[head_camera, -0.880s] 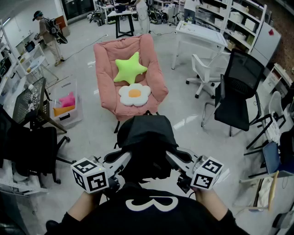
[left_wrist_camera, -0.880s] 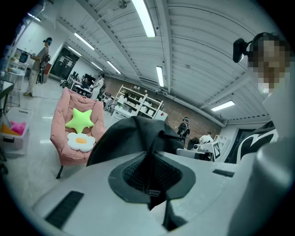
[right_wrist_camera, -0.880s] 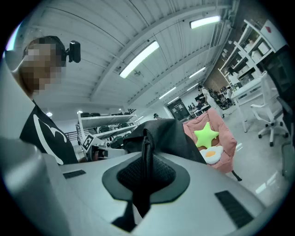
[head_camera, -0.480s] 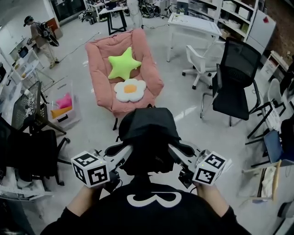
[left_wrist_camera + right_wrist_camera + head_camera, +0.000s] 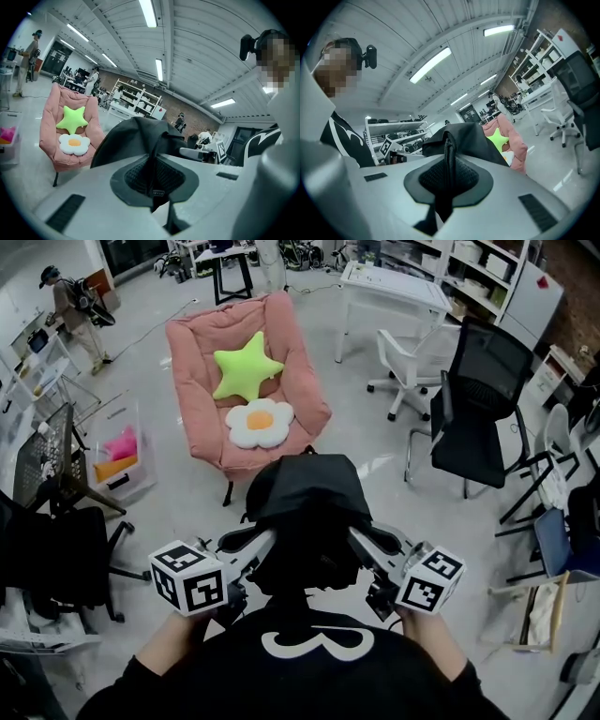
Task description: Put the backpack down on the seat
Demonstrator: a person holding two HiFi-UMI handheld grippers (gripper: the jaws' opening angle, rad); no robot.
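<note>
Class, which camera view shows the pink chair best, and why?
The head view: the whole pink chair shows from above, with the star cushion and flower cushion on it. The left gripper view shows it small, at the side. The right gripper view shows only a strip behind the backpack.

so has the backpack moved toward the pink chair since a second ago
Yes, slightly: the backpack has come forward toward the pink chair; the gap between its top and the flower cushion in the head view has shrunk.
</note>
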